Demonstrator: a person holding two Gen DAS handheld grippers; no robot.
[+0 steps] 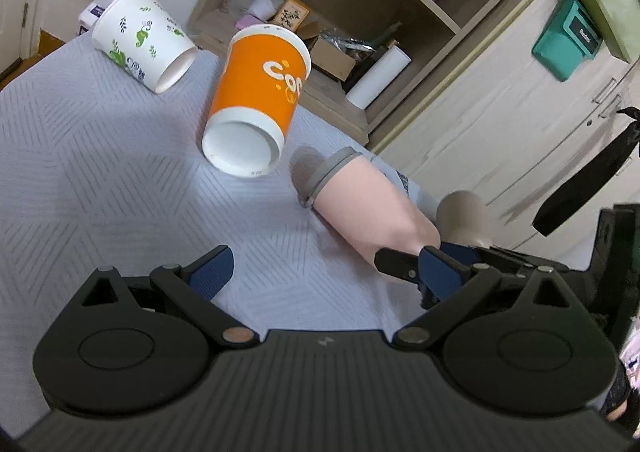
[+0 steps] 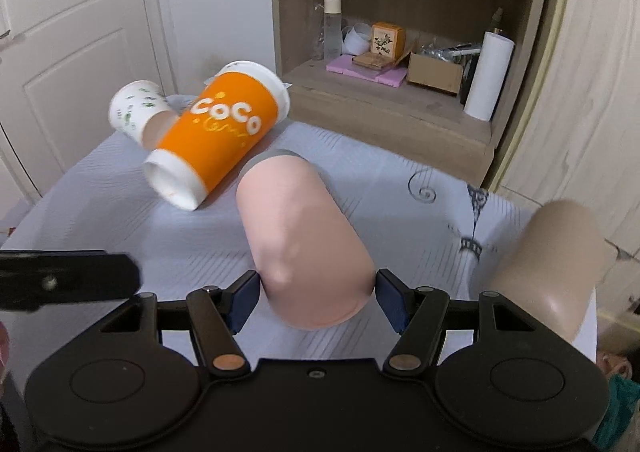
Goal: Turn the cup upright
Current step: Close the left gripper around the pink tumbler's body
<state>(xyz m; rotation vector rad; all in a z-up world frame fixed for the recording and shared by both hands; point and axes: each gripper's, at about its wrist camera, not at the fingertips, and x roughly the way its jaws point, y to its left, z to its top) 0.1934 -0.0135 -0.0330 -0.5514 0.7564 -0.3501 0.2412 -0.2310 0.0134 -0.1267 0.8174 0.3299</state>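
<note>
A pink cup with a grey rim lies on its side on the pale quilted table, base toward me. My right gripper is shut on the pink cup near its base, one blue pad on each side. The pink cup also shows in the left wrist view, with the right gripper's finger on it. My left gripper is open and empty, to the left of the pink cup.
An orange "CoCo" cup and a white leaf-print cup lie on their sides farther back. A tan cup lies at the right. Wooden shelves with bottles, boxes and a paper roll stand behind the table.
</note>
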